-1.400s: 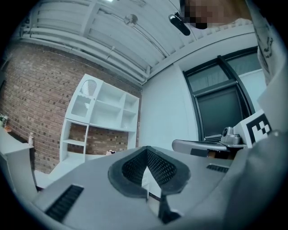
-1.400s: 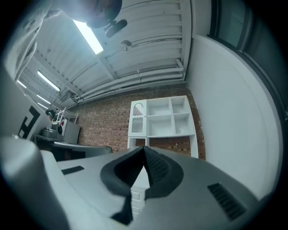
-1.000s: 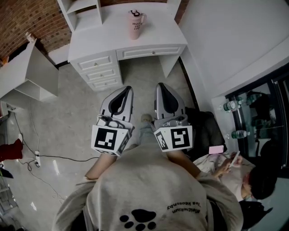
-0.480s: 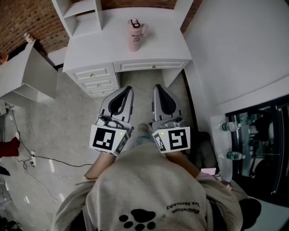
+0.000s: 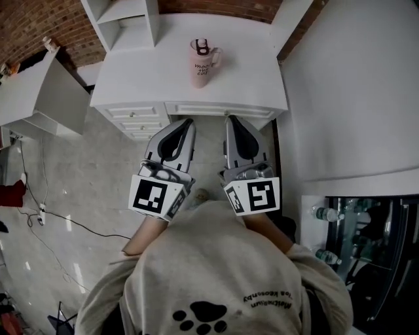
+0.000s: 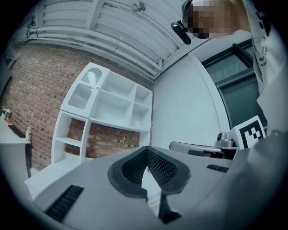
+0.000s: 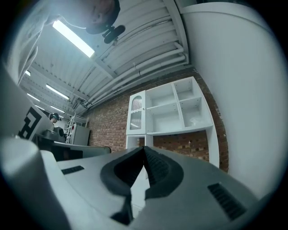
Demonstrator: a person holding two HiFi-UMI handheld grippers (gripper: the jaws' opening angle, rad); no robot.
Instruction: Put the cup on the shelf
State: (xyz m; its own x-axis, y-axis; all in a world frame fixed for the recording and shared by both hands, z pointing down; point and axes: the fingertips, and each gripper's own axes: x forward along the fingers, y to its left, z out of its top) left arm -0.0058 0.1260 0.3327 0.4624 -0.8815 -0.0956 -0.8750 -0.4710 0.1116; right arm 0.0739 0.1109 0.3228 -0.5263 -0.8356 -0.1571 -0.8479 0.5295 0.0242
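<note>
A pink cup (image 5: 202, 64) with dark print and a handle stands upright on the white desk (image 5: 242, 72), toward its back middle. A white shelf unit (image 5: 124, 19) rises from the desk's back left; its open compartments (image 6: 112, 101) (image 7: 173, 110) fill both gripper views. My left gripper (image 5: 183, 122) and right gripper (image 5: 232, 121) are side by side just short of the desk's front edge, pointing at it. Both are shut with nothing between the jaws (image 6: 146, 155) (image 7: 144, 155). The cup is not seen in either gripper view.
Drawers (image 5: 137, 118) sit under the desk's left part. A second white desk (image 5: 39, 91) stands at the left, with cables (image 5: 59, 219) on the floor. A white wall (image 5: 353, 98) is close on the right, a dark glass cabinet with bottles (image 5: 353, 242) beyond it.
The desk and cup have come nearer as the person moved forward. Both grippers now reach the desk's front edge. The seated person at the lower right has left the view.
</note>
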